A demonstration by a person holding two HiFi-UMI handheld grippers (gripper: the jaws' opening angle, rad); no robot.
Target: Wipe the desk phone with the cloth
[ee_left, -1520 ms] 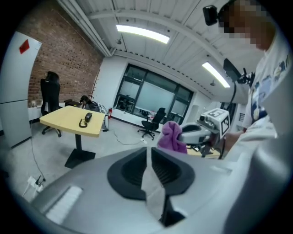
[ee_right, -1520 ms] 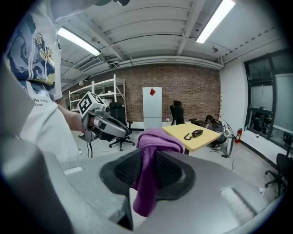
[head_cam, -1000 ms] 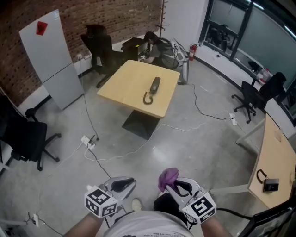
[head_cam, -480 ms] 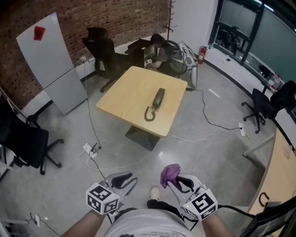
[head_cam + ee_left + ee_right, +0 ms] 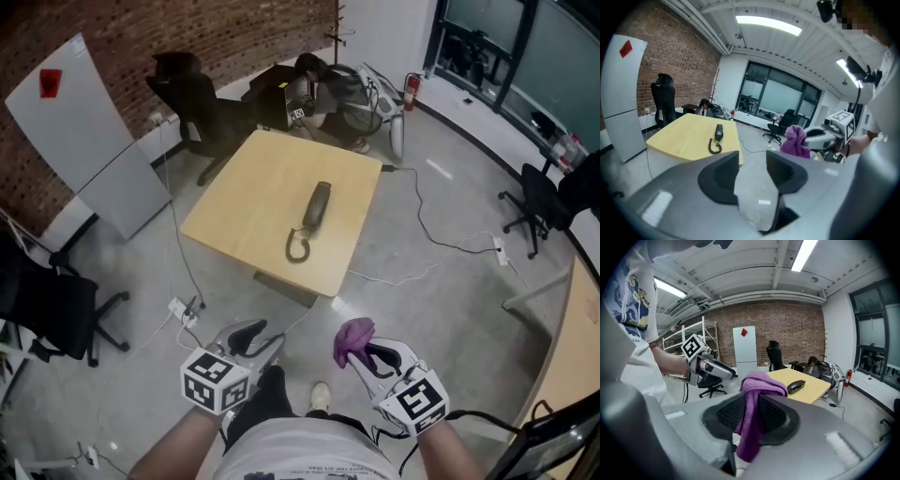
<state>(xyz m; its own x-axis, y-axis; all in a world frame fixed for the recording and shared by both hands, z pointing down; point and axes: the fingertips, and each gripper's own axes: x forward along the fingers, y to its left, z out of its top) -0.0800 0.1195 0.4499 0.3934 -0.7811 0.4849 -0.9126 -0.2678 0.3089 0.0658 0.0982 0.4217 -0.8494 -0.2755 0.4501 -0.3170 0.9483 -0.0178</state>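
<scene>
Cloth (image 5: 352, 337) pinched in right tongs (image 5: 366, 358), apparently level; empty left tongs (image 5: 255, 337) opening alongside.

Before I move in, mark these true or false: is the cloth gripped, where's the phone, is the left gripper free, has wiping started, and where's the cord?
1. The purple cloth is clamped in the right gripper. True.
2. The phone handset lies on the floor. False: it lies on the yellow table.
3. The left gripper holds a second cloth. False: nothing is between its jaws, which are opening.
4. The purple cloth is already touching the phone handset. False: they are well apart, with the person standing back from the yellow table.
5. The coiled cord lies at the end of the phone handset nearer the person. True.
</scene>
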